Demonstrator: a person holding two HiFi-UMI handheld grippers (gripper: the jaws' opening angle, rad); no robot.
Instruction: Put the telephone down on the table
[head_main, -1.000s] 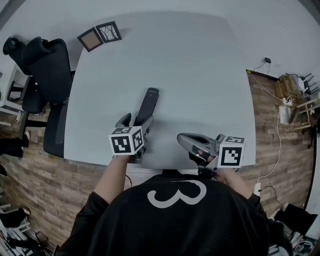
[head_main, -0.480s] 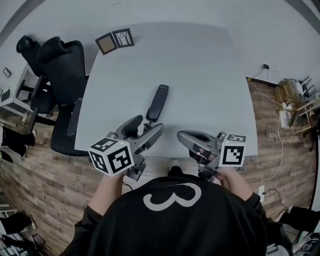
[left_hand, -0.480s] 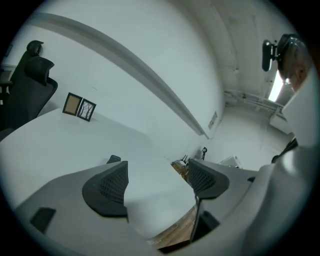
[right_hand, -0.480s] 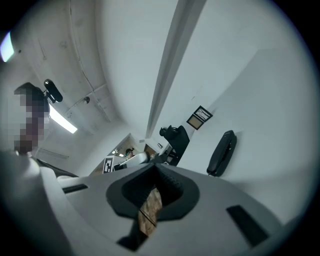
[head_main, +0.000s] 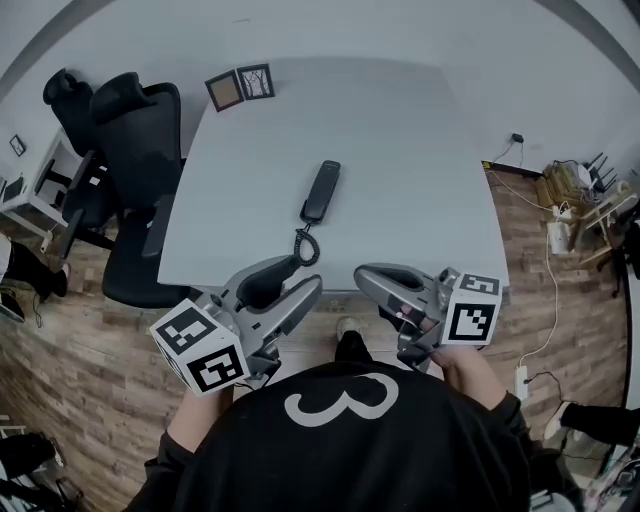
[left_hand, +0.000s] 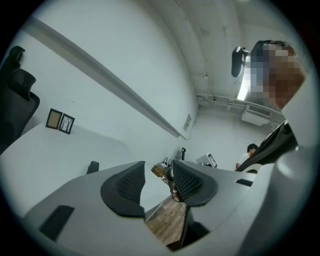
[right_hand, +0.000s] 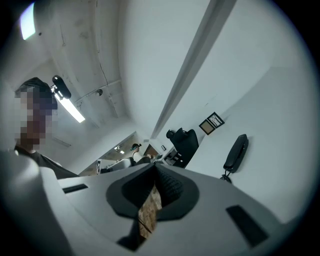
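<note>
The telephone (head_main: 320, 190) lies flat near the middle of the pale surface (head_main: 420, 150), its coiled cord (head_main: 304, 247) trailing toward the near edge, and neither tool touches it. From the head view we see both tools close to the body, the left tool (head_main: 305, 272) and the right tool (head_main: 365, 280) side by side at that edge. Only the left gripper view shows the left tool's (left_hand: 159, 182) jaws apart and closing with nothing between them, just wood floor beyond. Only the right gripper view shows the right tool's (right_hand: 155, 185) jaws together and empty, with the telephone (right_hand: 236, 152) well off to the side and two picture frames (right_hand: 212, 122) at the far corner. A second ago we saw the left tool reaching in at the handset on the surface; it now sits clear of it. The right tool has barely shifted.
</note>
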